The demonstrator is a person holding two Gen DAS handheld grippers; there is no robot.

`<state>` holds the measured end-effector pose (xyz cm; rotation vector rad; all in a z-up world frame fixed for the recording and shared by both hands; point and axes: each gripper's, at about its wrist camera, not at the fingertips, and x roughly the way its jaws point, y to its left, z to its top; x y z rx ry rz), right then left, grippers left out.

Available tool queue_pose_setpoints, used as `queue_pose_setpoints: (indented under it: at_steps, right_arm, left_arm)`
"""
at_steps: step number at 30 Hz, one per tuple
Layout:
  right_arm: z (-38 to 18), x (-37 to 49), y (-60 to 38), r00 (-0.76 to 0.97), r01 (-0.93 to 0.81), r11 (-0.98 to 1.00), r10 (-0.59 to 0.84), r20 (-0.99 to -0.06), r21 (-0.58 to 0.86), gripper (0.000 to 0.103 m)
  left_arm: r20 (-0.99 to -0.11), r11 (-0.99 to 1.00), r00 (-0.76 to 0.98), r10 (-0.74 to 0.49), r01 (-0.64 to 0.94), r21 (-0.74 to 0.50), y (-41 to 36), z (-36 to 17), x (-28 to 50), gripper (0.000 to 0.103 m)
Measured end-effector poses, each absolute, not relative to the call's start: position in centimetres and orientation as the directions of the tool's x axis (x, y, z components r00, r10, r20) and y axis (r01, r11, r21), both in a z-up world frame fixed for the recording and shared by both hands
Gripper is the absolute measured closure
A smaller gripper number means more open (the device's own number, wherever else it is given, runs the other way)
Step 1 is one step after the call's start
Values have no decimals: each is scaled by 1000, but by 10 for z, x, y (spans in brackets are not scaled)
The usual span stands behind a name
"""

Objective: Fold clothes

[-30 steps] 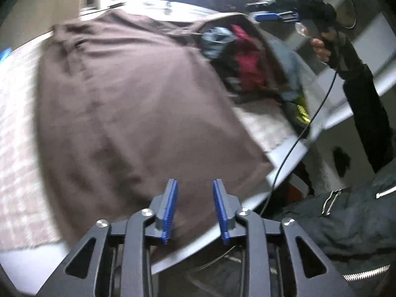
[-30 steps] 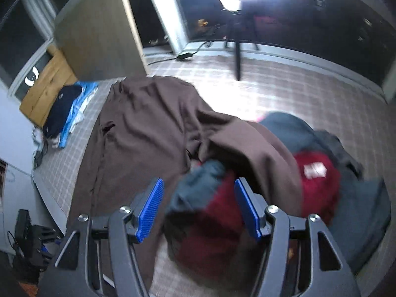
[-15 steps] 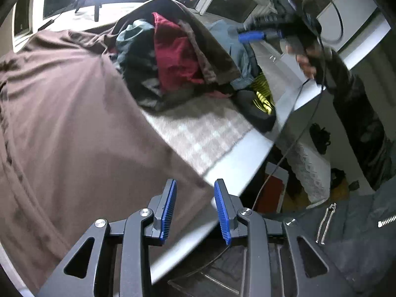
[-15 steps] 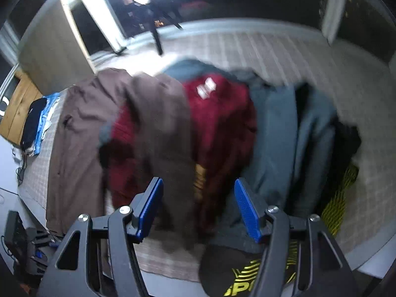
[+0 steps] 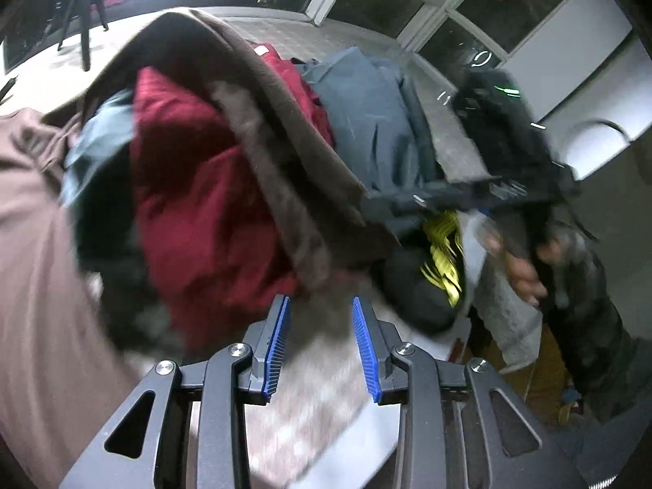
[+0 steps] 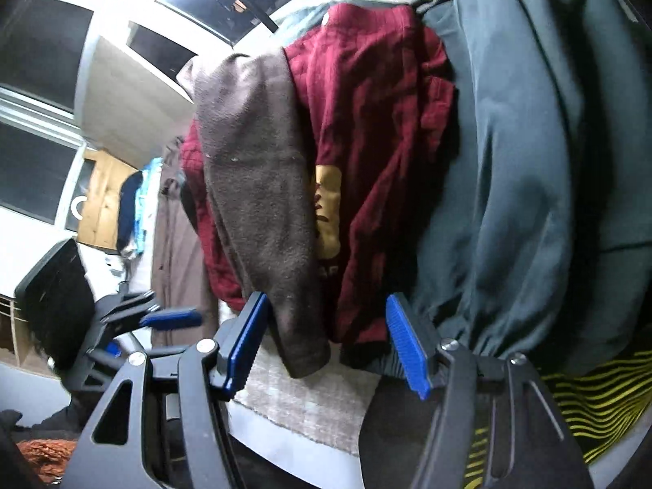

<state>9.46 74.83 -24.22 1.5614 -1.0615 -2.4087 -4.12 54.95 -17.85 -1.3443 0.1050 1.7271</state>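
A brown garment [image 5: 32, 244] lies spread on the table at left; its sleeve [image 5: 277, 171] is draped over a clothes pile. The pile holds a dark red garment [image 5: 212, 212], a grey-blue garment [image 5: 366, 122] and a black piece with yellow stripes [image 5: 440, 261]. My left gripper [image 5: 320, 344] is open, low at the pile's near edge, with the sleeve's end just in front of its jaws. My right gripper [image 6: 326, 342] is open, its jaws on either side of the hanging brown sleeve end [image 6: 297, 326] and the red garment's hem [image 6: 366, 187]. The grey-blue garment [image 6: 529, 163] fills the right.
The checked tablecloth [image 6: 309, 399] shows under the pile at the table's near edge. The left gripper [image 6: 163, 320] shows at lower left in the right wrist view. The right hand and its gripper [image 5: 513, 187] are at right in the left wrist view. A wooden cabinet [image 6: 102, 199] stands beyond.
Both grippers have swung from the spread brown garment to the clothes pile and come in close to it. Both stay open.
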Motion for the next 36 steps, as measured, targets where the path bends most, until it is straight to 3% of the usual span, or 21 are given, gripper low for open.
queue_pose_setpoints:
  at_steps: [5,6,7,8,13,19,22,23,24,26,28,33,34,36]
  right_arm:
    - [-235,96,744,-476,-251,-770,-430,-767,587,44]
    - [-233,97,742,-477,-246,-772,-430,-767,586,44]
    - [-232,98,741,-479,-242,-775,-428,-767,584,44]
    - [-231,98,740,-481,-236,-776,-429,-764,585,44]
    - [-223,106,738,-523,-193,-754,-463,-716,628,44]
    - [-231,99,728,-575,-105,-597,-616,-539,795,44]
    - [-242,88,713,-574,-62,-516,-681,-453,854,44]
    - [-241,86,708,-576,-52,-522,-681,-453,851,52]
    - [-239,84,701,-576,-37,-531,-681,-453,846,73]
    - [-233,84,695,-577,-29,-546,-675,-460,837,88]
    - [-223,87,698,-595,-43,-573,-644,-481,819,89]
    - [-183,105,722,-682,-18,-548,-605,-411,836,92]
    - [-176,106,723,-685,-9,-565,-597,-417,825,92]
    - [-165,102,718,-669,-36,-673,-533,-518,739,90]
  left_arm:
    - [-825,-610,22,565,-662,-435,574,-201,-59,75]
    - [-816,-604,28,577,-658,-450,575,-202,-60,82]
    - [-807,-598,34,589,-653,-464,576,-204,-61,96]
    - [-801,-594,37,598,-650,-474,576,-204,-61,97]
    - [-688,-504,75,722,-623,-598,544,-161,-48,98]
    - [-593,-443,87,801,-579,-684,504,-127,-38,98]
    - [-605,-458,72,793,-584,-670,502,-124,-33,98]
    - [-612,-464,69,788,-585,-665,501,-125,-32,98]
    - [-616,-469,68,785,-584,-663,501,-128,-32,98]
    - [-621,-478,67,781,-575,-664,501,-133,-31,98]
    - [-620,-481,70,782,-564,-671,501,-138,-28,98]
    - [-631,-489,97,770,-546,-680,506,-160,-21,98]
    - [-633,-487,106,767,-547,-681,509,-164,-20,98]
    - [-630,-481,117,768,-543,-688,511,-170,-18,98]
